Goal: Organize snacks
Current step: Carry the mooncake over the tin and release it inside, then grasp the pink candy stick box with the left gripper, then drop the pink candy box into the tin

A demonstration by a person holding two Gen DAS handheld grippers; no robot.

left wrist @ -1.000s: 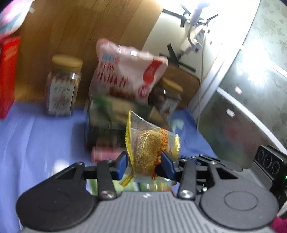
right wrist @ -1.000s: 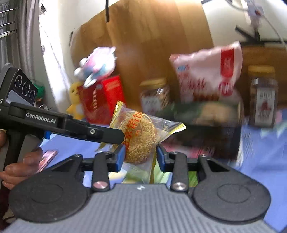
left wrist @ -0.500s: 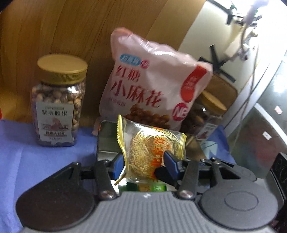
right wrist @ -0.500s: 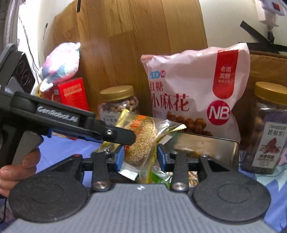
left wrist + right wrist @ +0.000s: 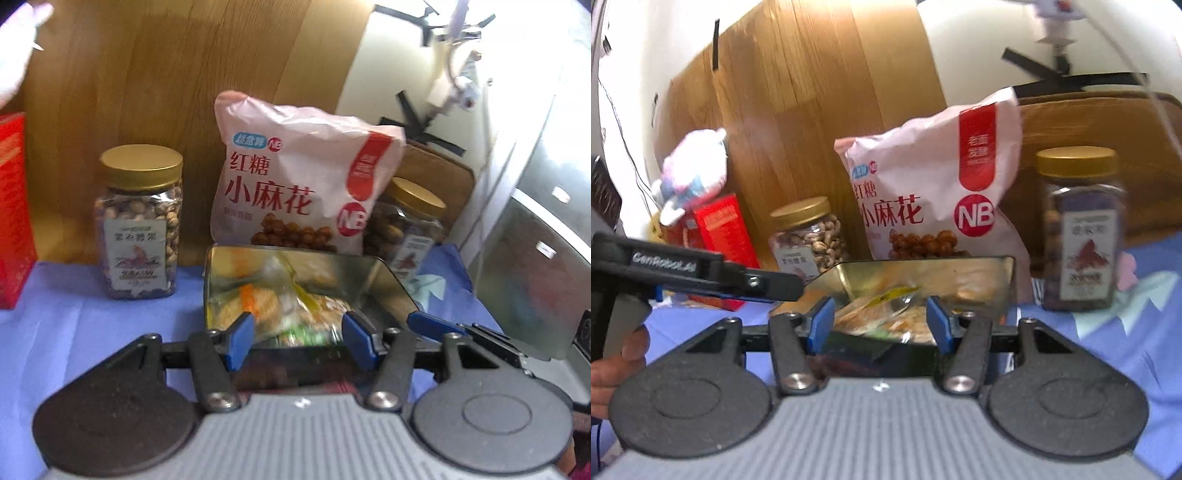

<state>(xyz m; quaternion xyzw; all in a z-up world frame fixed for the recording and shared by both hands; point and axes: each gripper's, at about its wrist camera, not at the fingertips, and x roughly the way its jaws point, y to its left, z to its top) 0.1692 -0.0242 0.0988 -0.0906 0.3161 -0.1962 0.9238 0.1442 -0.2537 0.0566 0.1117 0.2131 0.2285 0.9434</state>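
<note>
An open metal tin (image 5: 384, 280) stands on the blue cloth and holds several wrapped snacks (image 5: 280, 306). It also shows in the right wrist view (image 5: 993, 280) with the snack packets (image 5: 886, 310) inside. My left gripper (image 5: 299, 341) is open and empty, just in front of the tin. My right gripper (image 5: 881, 325) is open and empty at the tin's near edge. The right gripper's fingers (image 5: 432, 326) show at the right of the left view. The left gripper's finger (image 5: 753, 282) reaches in from the left of the right view.
Behind the tin stand a pink snack bag (image 5: 295, 192), a gold-lidded nut jar (image 5: 140, 225) to its left and a second jar (image 5: 406, 225) to its right. A red box (image 5: 13, 206) stands far left, with a plush toy (image 5: 692, 177) on it. A wooden board backs them.
Both grippers held a sesame-ball packet over the tin. Both have opened and the packets now lie in the tin. Both cameras have settled facing the tin.
</note>
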